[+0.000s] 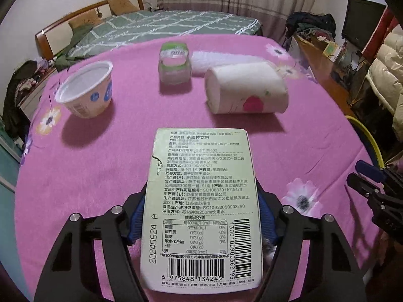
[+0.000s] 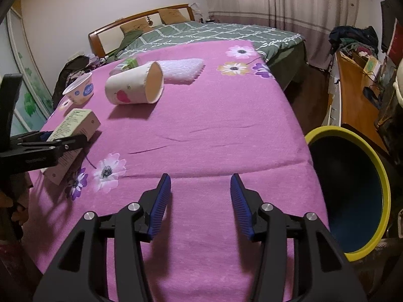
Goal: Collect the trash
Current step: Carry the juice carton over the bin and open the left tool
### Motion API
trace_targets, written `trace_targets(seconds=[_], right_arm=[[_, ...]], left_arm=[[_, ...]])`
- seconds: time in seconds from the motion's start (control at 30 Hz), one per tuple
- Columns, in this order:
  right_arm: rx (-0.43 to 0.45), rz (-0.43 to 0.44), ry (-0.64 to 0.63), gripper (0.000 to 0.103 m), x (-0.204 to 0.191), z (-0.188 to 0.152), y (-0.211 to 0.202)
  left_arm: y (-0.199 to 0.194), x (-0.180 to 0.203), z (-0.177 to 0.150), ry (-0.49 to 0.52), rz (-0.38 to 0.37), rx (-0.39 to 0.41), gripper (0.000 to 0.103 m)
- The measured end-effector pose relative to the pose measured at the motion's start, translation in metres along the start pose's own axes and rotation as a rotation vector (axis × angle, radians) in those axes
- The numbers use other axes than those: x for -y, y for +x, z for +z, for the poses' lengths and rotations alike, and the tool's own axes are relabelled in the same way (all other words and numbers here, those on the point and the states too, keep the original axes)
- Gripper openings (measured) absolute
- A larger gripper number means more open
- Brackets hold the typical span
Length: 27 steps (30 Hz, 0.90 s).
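A pale green tea box [image 1: 201,201] with printed text and barcodes lies on the pink flowered cloth [image 1: 100,163]. My left gripper [image 1: 201,216] is shut on it, the blue pads pressing its long sides. The right wrist view shows the same box [image 2: 78,123] clamped at the left. My right gripper [image 2: 200,188] stands open over bare cloth near the front edge, with nothing between its fingers. Further back are a white yogurt cup [image 1: 85,93], a green and white small bottle [image 1: 173,63] and a paper cup [image 1: 246,90] lying on its side.
A dark bin with a yellow rim [image 2: 385,188] stands below the table's right edge. A white fluffy cloth [image 2: 181,71] lies behind the paper cup. A bed [image 2: 214,32] is beyond the table, and a cluttered desk [image 2: 352,95] is at the right.
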State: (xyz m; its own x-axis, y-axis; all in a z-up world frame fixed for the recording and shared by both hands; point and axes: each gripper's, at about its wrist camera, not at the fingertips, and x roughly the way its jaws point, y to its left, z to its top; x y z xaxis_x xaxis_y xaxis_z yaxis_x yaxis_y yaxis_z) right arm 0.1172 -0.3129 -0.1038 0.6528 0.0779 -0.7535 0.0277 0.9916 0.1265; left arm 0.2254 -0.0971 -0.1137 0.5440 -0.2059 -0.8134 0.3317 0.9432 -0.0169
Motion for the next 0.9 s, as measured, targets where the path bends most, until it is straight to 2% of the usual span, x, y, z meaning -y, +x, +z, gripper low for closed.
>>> trace_targets(seconds=[0.2, 0.33, 0.43, 0.67, 0.83, 0.9], right_arm=[[0.041, -0.031, 0.045, 0.048, 0.027, 0.003, -0.015], [0.072, -0.074, 0.090, 0.048, 0.057, 0.004, -0.026], [0.088, -0.121, 0.126, 0.048, 0.081, 0.002, -0.036], [0.123, -0.263, 0.248, 0.050, 0.152, -0.014, -0.071], [0.130, -0.317, 0.299, 0.052, 0.183, -0.025, -0.086], [0.126, -0.337, 0.313, 0.052, 0.191, -0.030, -0.089]], left_arm=[[-0.026, 0.032, 0.018, 0.054, -0.021, 0.060, 0.071], [-0.039, 0.071, 0.037, 0.118, -0.062, 0.088, 0.071], [-0.040, 0.110, 0.051, 0.175, -0.123, 0.090, 0.071], [-0.016, 0.221, 0.075, 0.318, -0.264, 0.055, 0.071], [0.007, 0.290, 0.077, 0.402, -0.307, 0.015, 0.071], [0.020, 0.307, 0.078, 0.419, -0.319, -0.001, 0.071]])
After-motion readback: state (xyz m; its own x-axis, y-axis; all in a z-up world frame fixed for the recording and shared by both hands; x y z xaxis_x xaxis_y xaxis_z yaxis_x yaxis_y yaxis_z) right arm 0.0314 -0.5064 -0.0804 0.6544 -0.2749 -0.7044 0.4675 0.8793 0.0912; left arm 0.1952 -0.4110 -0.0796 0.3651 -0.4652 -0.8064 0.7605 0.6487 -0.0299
